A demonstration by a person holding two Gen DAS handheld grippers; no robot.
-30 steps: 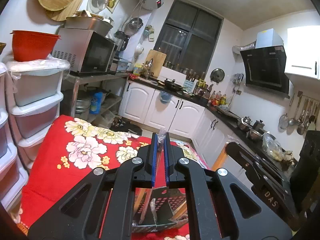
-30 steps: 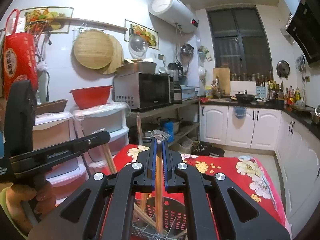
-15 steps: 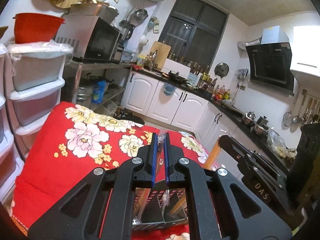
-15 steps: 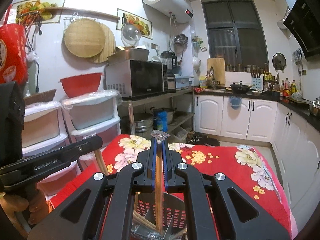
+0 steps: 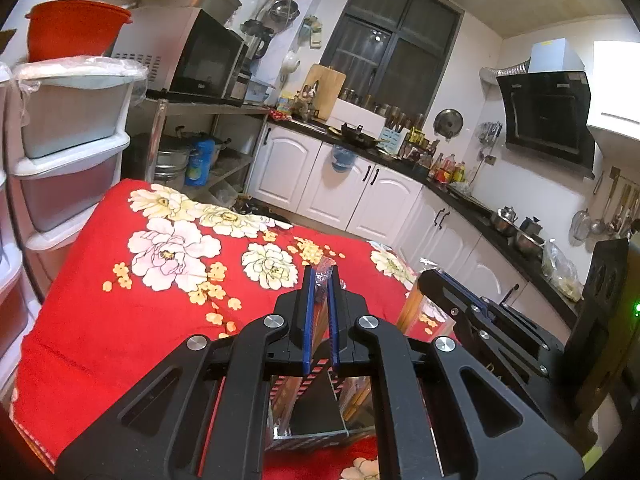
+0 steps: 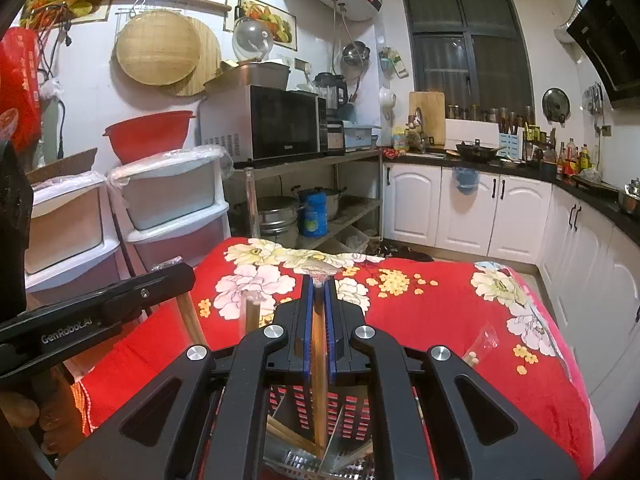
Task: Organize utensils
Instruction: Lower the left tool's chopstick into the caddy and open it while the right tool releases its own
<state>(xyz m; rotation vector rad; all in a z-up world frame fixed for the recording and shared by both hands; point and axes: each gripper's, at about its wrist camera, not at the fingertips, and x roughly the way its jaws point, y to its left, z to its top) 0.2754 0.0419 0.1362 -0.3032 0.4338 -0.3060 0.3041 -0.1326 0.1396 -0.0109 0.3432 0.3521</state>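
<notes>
The jaws of the left gripper (image 5: 319, 280) are closed on a pair of chopsticks in a clear plastic sleeve (image 5: 322, 273); the crinkled end of the sleeve sticks out above the blue pads. The jaws of the right gripper (image 6: 319, 284) are closed as well, on wooden chopsticks (image 6: 319, 360) wrapped in the same way, which stand nearly upright between the pads.

Under both grippers stands a metal utensil holder (image 6: 316, 412) with perforated walls and inner dividers. The lower ends of the chopsticks in the right gripper reach down into it, and some other wooden sticks lean inside. In the left wrist view the same holder (image 5: 308, 408) is seen directly below the jaws.

The holder rests on a table covered with a red cloth with large flowers (image 5: 120, 280). One more wrapped item (image 6: 482, 340) lies on the cloth at the right side.

Around the table there are white plastic drawers (image 6: 176, 208), a red basin (image 6: 148, 134) on top of them, a microwave (image 6: 280, 124) on a metal shelf, and white kitchen cabinets (image 6: 472, 212).
</notes>
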